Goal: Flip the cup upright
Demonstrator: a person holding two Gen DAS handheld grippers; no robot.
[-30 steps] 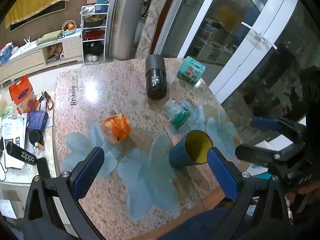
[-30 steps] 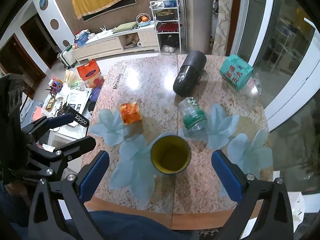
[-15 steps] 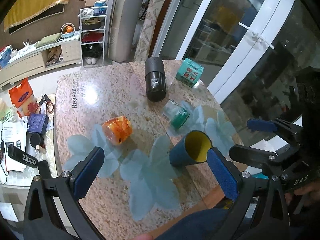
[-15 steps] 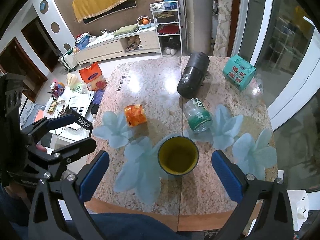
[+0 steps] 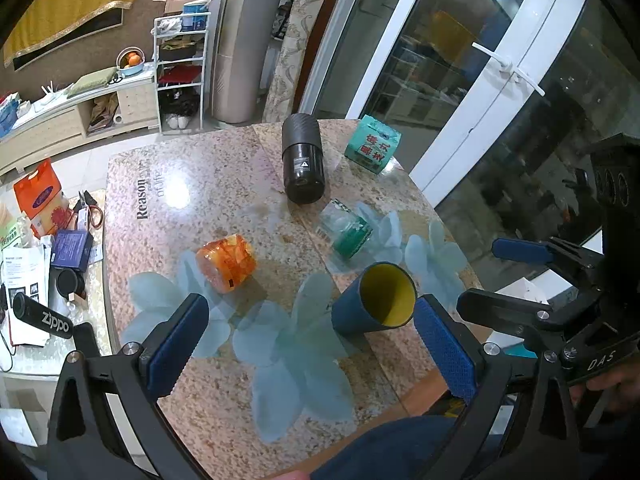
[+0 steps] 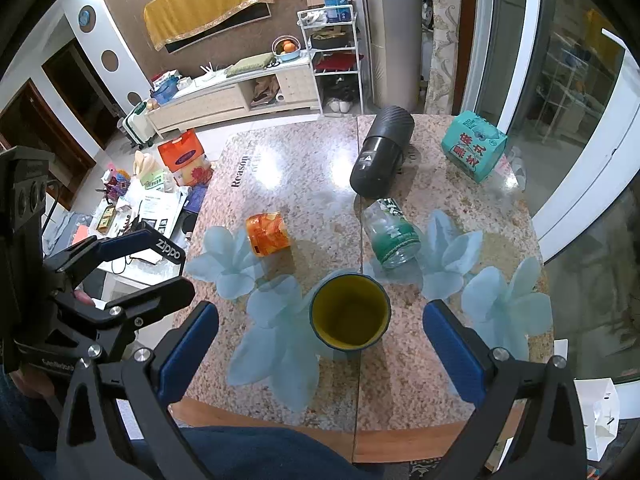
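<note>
Between the right gripper's spread fingers, the cup now sits nearer

Both wrist views look down from the near table edge. Left view angles rightward, right view straight ahead; both share the cup.

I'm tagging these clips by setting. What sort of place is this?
Most likely a home living room: a low TV cabinet with a fruit bowl, a shoe rack, and a sliding glass door beside the stone table.
</note>
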